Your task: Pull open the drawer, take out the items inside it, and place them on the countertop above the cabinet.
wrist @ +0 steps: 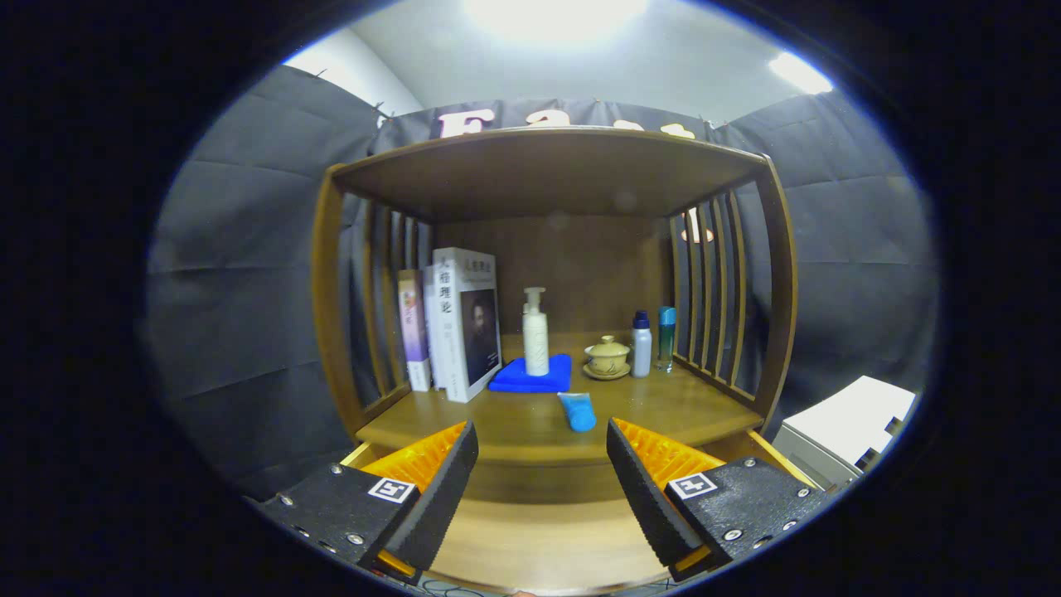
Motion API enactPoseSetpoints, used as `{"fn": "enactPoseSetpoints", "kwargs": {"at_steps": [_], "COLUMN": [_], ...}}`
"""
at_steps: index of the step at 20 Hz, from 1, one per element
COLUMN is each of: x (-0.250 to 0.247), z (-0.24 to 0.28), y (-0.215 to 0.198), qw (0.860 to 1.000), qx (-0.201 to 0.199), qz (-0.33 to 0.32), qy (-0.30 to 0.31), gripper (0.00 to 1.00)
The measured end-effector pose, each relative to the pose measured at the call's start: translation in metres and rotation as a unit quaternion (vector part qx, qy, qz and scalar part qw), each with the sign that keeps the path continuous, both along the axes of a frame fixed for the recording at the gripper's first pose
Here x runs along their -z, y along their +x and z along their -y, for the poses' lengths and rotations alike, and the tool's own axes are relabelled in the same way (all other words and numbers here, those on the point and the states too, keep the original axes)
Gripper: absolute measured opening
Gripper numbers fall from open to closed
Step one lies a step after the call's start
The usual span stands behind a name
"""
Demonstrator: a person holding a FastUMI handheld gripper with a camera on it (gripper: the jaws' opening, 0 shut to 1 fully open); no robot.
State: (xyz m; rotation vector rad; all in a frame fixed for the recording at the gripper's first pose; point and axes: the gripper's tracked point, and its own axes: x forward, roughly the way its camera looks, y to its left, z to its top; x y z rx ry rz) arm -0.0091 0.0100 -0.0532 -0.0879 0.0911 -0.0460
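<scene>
My gripper (540,473) is open, its two black-padded orange fingers spread wide with nothing between them. Below and between the fingers lies the pulled-out wooden drawer (547,539), showing a bare wooden bottom. Just beyond the fingertips is the countertop (497,427) of the wooden cabinet. A small blue tube (578,411) lies on the countertop near its front edge, a little ahead of the right finger (642,485).
On the countertop stand several books (460,323) at the left, a white pump bottle (535,333) on a blue cloth (530,375), a lidded clay cup (607,357), and two small bottles (651,342). Slatted sides and a top shelf (547,166) enclose it. A white box (845,423) sits right.
</scene>
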Motion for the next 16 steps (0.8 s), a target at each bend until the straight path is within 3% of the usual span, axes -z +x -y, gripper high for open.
{"fn": "enactPoseSetpoints", "kwargs": {"at_steps": [8,12,16], "x": [0.069,0.101,0.128], "z": [-0.005,-0.007,0.005], "y": [-0.097,-0.116,-0.117], "qw": [0.999,1.000,0.999], "qx": [-0.001,-0.005,0.020], "qz": [-0.007,-0.022,-0.039], "qy": [-0.033,-0.007,-0.003], "gripper": [0.96,0.96,0.96]}}
